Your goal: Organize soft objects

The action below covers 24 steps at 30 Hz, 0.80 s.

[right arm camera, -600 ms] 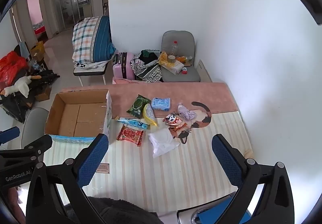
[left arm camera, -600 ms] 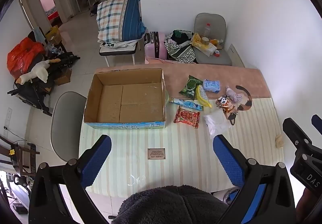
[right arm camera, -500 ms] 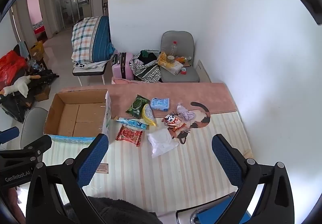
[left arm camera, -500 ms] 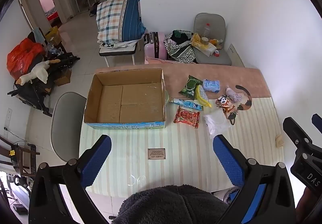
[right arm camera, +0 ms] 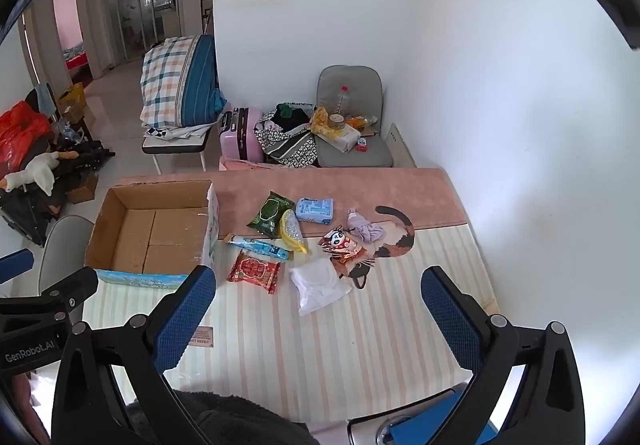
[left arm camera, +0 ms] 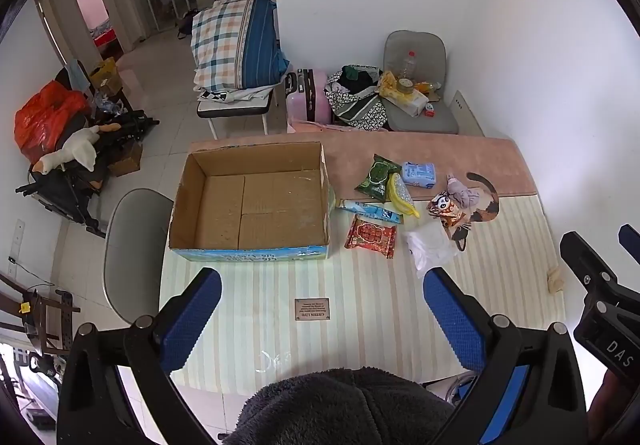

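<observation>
An empty open cardboard box (left arm camera: 256, 201) (right arm camera: 156, 229) sits on the striped table (left arm camera: 360, 309) at the left. To its right lie several soft packets: a green pack (left arm camera: 376, 177), a blue tissue pack (left arm camera: 418, 174), a yellow pouch (left arm camera: 400, 193), a blue tube (left arm camera: 370, 210), a red packet (left arm camera: 370, 236) (right arm camera: 253, 270), a white bag (left arm camera: 430, 247) (right arm camera: 318, 283), a panda packet (left arm camera: 444, 207) and a lilac cloth (left arm camera: 460, 194). My left gripper (left arm camera: 322, 317) and right gripper (right arm camera: 318, 311) are open and empty, held above the table's near edge.
A grey chair (left arm camera: 132, 245) stands left of the table. A white wall runs along the right. Behind the table are a cluttered grey chair (left arm camera: 416, 93), a pink suitcase (left arm camera: 306, 95) and folded quilts (left arm camera: 236, 45). A dark fleece sleeve (left arm camera: 344, 409) fills the bottom.
Almost nothing differs. The right wrist view has shifted very slightly; both grippers stay open and the objects have not moved.
</observation>
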Tool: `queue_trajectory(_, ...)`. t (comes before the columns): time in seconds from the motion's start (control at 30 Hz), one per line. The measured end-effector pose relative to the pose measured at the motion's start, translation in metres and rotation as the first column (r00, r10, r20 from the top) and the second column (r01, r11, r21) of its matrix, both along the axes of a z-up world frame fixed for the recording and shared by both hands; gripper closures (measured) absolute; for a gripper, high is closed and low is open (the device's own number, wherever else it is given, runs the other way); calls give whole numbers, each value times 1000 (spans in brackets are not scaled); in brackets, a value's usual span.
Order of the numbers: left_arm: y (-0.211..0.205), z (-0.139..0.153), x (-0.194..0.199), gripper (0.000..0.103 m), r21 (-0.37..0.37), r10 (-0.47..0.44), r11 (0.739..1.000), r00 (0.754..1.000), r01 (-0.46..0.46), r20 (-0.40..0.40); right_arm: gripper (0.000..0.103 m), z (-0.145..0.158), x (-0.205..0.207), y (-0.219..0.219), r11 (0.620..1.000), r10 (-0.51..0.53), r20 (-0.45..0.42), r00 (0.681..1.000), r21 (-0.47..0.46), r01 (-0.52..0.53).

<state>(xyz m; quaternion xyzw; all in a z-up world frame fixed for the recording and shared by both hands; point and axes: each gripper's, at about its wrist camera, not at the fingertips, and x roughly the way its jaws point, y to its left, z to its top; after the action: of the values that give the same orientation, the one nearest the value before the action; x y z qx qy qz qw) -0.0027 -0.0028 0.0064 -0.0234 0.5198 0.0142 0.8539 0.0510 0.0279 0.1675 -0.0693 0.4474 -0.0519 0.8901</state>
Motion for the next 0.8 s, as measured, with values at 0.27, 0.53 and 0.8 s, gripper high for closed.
queue_trajectory(0.27,-4,5,-2,0,-2,-3,1000,1000,3,20,0,0,0,-2,1000,-2,8,1000,-2,2)
queue_trajectory(0.53,-6,5,-3,0,-5,0,1000,1000,0,24,0,5,0,-6,1000,2,6,1000,9,-2)
queue_trajectory(0.8,-4,7,-5,0,-7,0,1000,1000,0,28,0,6,0,-6,1000,-1,9,1000,7,0)
